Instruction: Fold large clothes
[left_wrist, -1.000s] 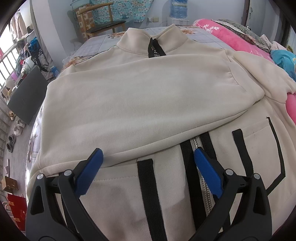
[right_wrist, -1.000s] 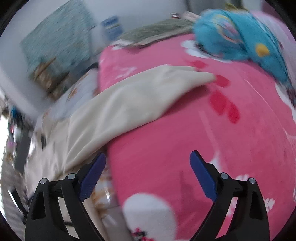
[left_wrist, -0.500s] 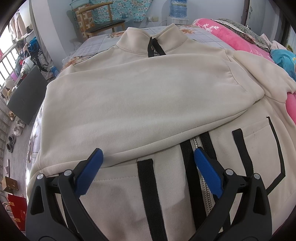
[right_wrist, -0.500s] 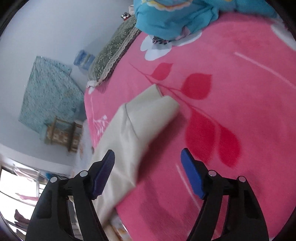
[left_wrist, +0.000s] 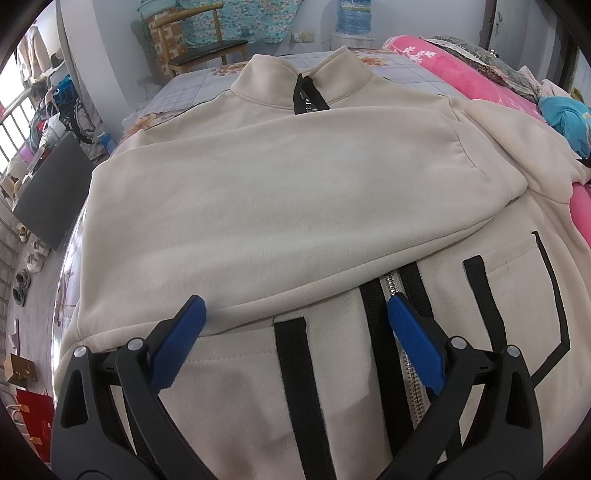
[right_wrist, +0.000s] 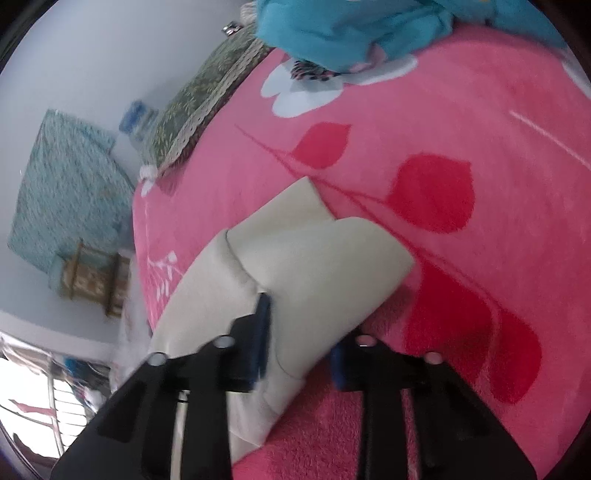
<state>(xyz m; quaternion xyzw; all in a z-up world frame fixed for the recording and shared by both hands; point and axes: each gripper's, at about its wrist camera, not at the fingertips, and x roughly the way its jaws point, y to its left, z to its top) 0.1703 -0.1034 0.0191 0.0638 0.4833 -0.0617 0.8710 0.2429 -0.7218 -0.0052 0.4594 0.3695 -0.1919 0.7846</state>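
A cream zip-up jacket (left_wrist: 288, 184) with black stripes lies flat on the bed, collar away from me, one sleeve folded across its chest. My left gripper (left_wrist: 295, 328) is open and hovers just above the jacket's lower front, beside the zipper (left_wrist: 388, 288). In the right wrist view my right gripper (right_wrist: 299, 332) is closed around the cuff end of the other cream sleeve (right_wrist: 314, 258), which lies on the pink blanket (right_wrist: 461, 147).
A blue garment (right_wrist: 351, 29) and a green patterned pillow (right_wrist: 207, 96) lie at the far side of the pink blanket. A wooden chair (left_wrist: 199, 40) stands beyond the bed. A dark board (left_wrist: 51, 192) and shoes sit on the floor at left.
My right gripper moved forward onto the sleeve cuff and closed on it. The left gripper has not moved.
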